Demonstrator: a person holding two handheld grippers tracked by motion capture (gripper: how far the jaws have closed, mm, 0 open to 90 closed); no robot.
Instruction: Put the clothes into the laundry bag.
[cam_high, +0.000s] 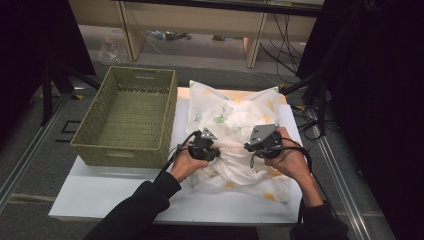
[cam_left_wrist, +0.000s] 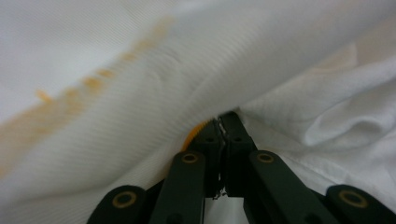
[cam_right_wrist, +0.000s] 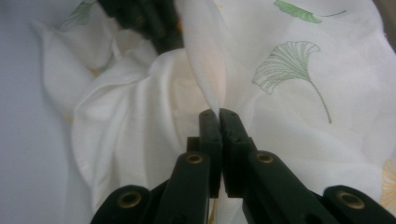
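Cloth (cam_high: 235, 135) lies bunched on the table (cam_high: 100, 195), right under both tools. Your left gripper (cam_left_wrist: 223, 122) and right gripper (cam_right_wrist: 218, 116) each pinch a fold, jaws closed. Lift evenly, keep tension between them, avoid the basket (cam_high: 125, 115) beside the left one.

We've got both forearms coming in from the bottom of the high view, dark sleeves, hands close together. The left gripper (cam_high: 204, 145) sits in our left hand (cam_high: 186, 164), its 2 jaws pressed together (tips pinching white cloth (cam_left_wrist: 140, 93)). Same on the other side: the right gripper (cam_high: 262, 141), in our right hand (cam_high: 290, 160), is clamped tight on a fold of it.
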